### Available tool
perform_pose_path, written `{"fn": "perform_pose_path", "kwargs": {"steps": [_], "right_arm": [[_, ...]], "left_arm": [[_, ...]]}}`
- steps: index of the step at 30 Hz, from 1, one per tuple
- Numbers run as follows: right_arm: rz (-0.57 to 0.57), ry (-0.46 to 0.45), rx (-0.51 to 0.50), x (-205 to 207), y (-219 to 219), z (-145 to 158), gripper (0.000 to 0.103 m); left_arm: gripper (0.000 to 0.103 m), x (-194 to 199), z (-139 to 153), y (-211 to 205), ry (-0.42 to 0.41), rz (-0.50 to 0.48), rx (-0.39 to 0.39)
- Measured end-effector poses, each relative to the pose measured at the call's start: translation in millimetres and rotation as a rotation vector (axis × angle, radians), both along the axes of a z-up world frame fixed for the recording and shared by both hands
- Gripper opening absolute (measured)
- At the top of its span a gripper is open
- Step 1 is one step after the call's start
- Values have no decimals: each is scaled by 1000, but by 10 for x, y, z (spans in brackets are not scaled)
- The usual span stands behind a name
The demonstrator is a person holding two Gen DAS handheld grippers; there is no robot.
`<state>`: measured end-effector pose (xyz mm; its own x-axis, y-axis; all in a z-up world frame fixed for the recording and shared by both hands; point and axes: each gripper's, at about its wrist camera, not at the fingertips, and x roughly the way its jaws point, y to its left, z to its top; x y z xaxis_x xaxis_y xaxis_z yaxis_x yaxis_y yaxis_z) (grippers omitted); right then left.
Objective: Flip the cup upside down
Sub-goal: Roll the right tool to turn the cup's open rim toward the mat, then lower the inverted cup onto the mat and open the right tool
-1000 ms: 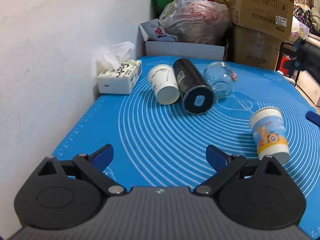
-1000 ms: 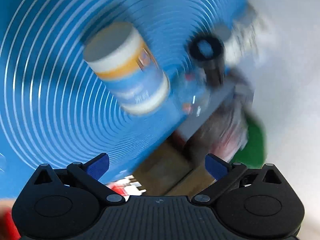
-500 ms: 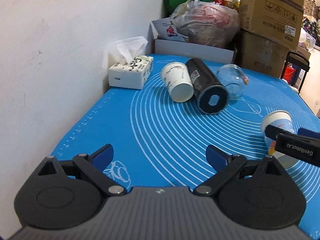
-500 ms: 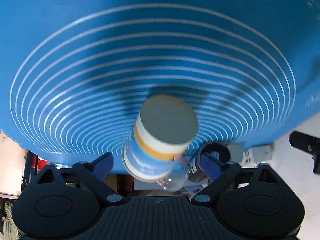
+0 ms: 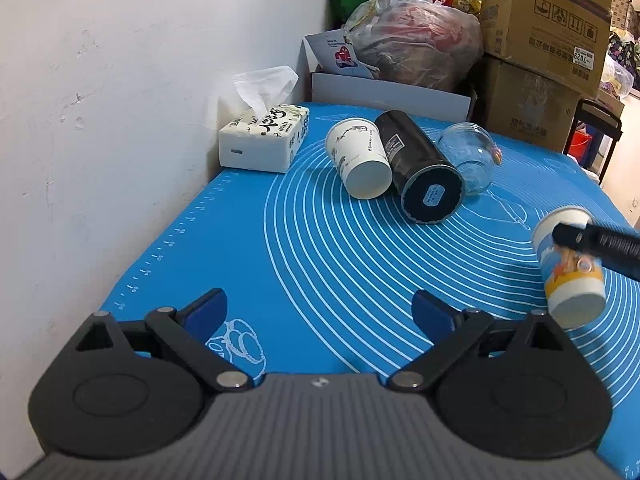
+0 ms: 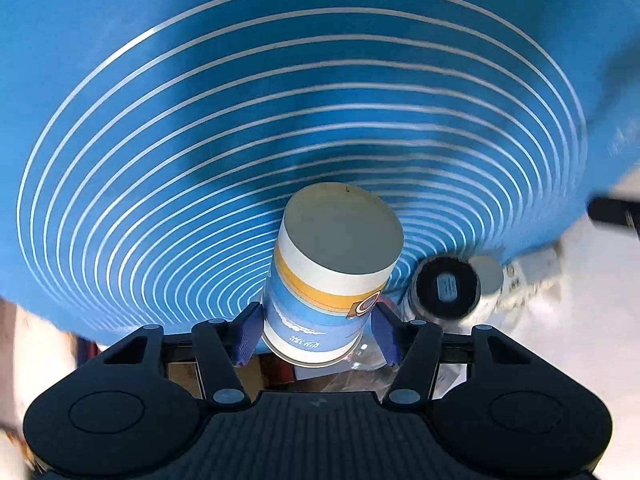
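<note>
A blue, white and orange paper cup [image 6: 328, 276] sits between my right gripper's [image 6: 316, 336] blue pads [image 6: 246, 336], which close on its sides near the rim end; its flat base points at the camera. The right wrist view is rolled upside down. In the left wrist view the same cup [image 5: 572, 276] is at the right over the blue mat [image 5: 280, 248], tilted, with a black finger [image 5: 600, 240] of my right gripper across it. My left gripper [image 5: 320, 312] is open and empty, low over the mat's near edge.
At the back of the mat lie a white paper cup [image 5: 360, 156], a black tumbler [image 5: 420, 168] and a glass jar [image 5: 468, 160], all on their sides. A tissue box [image 5: 264, 136] stands by the white wall. Cardboard boxes [image 5: 540, 40] and bags are stacked behind the table.
My right gripper has come up to the printed cup and closed its pads around it, and the cup now leans over. My left gripper has shifted a little to the left.
</note>
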<state>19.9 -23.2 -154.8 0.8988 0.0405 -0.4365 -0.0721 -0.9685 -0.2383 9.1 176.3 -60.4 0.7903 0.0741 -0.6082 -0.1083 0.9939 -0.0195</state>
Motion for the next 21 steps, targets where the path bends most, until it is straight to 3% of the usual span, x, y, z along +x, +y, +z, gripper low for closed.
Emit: {"fn": "perform_pose_path", "kwargs": {"steps": [5, 7, 11, 16, 21], "right_arm": [[-162, 38, 231, 10, 88, 273, 56], [-293, 72, 377, 60, 178, 440, 56], [-596, 187, 724, 198, 291, 880, 56], [-1008, 434, 1226, 434, 81, 1356, 55], [-1309, 642, 1672, 623, -437, 1340, 56]], "left_arm": [[98, 13, 5, -35, 3, -6, 2], [98, 13, 12, -53, 2, -9, 4], [98, 22, 26, -96, 4, -18, 18], [98, 45, 37, -134, 9, -26, 24], [98, 71, 36, -218, 18, -39, 41]]}}
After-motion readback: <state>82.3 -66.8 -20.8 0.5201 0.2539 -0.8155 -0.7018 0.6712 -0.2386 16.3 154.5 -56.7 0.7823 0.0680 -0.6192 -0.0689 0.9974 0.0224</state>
